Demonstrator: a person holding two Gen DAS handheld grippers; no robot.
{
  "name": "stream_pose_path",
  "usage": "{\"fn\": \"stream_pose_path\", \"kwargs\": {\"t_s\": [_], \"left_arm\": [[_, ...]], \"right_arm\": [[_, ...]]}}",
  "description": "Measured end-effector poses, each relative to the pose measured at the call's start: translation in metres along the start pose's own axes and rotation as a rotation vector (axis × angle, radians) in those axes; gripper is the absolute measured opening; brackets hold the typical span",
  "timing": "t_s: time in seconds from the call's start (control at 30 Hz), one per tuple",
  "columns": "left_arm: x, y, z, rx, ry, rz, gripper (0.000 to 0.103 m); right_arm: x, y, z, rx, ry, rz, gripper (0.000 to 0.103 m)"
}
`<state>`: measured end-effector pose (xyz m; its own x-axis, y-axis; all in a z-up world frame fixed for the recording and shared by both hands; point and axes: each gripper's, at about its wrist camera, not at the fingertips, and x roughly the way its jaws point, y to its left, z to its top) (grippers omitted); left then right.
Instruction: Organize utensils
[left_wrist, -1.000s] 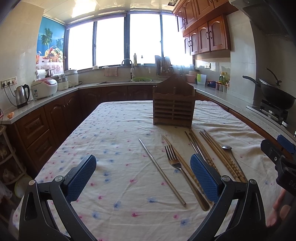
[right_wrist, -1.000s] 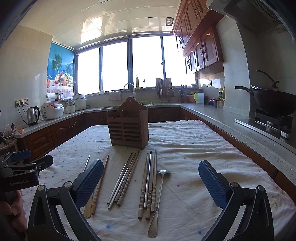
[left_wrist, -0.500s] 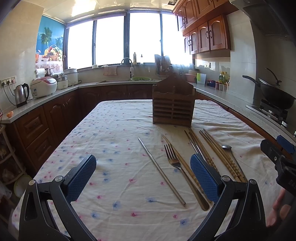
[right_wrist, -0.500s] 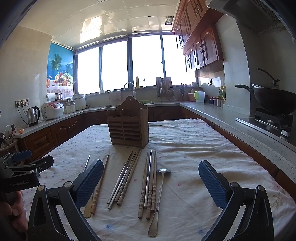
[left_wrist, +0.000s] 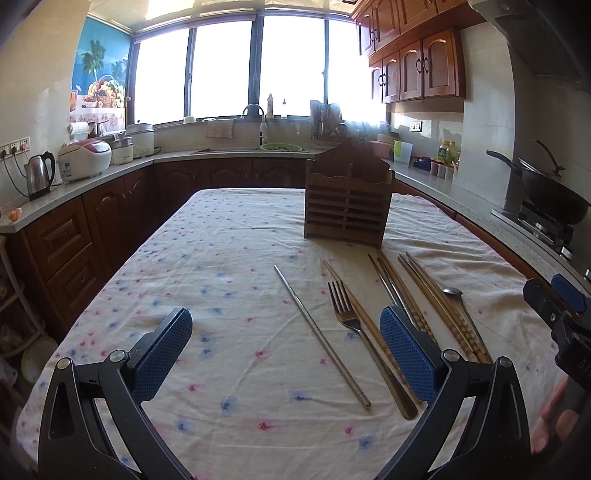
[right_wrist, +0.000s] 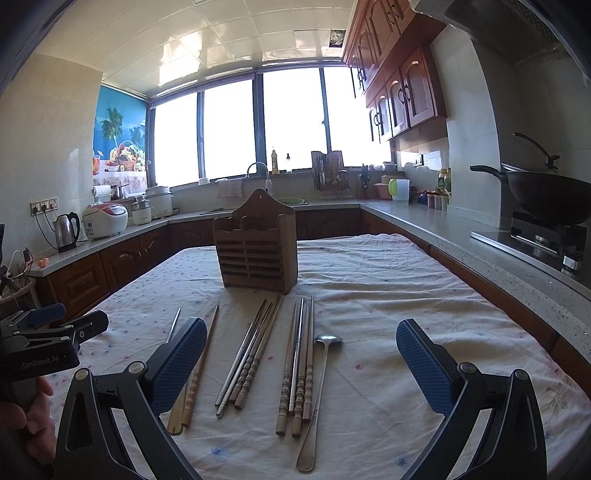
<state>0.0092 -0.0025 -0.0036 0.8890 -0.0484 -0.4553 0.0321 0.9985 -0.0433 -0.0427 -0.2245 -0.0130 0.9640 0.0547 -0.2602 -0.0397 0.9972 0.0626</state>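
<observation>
Since every fork (left_wrist: 349, 314), spoon (right_wrist: 317, 376) and chopstick (right_wrist: 297, 369) is lying on the tablecloth (left_wrist: 229, 240) before the seemingly unfilled wooden holder (right_wrist: 256, 245), we are hovering left gripper (left_wrist: 286, 354) and right gripper (right_wrist: 301, 365) spread wide, nothing sorted.

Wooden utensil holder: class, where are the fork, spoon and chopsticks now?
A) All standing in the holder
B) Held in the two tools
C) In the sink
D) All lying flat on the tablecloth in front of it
D: the fork, spoon and chopsticks lie on the tablecloth before the wooden utensil holder.
</observation>
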Motion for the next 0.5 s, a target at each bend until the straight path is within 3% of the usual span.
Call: {"fn": "stream_pose_path", "kwargs": {"t_s": [0.27,0.5], "left_arm": [[0.024,0.006,0.007,-0.035,0.105,-0.061,0.103],[0.047,0.005,0.017,-0.027,0.162,-0.102,0.098]], "right_arm": [[0.013,-0.002,0.005,0.036,0.076,0.026,0.103],[0.041,-0.017,0.014,0.095,0.204,0.07,0.103]]}}
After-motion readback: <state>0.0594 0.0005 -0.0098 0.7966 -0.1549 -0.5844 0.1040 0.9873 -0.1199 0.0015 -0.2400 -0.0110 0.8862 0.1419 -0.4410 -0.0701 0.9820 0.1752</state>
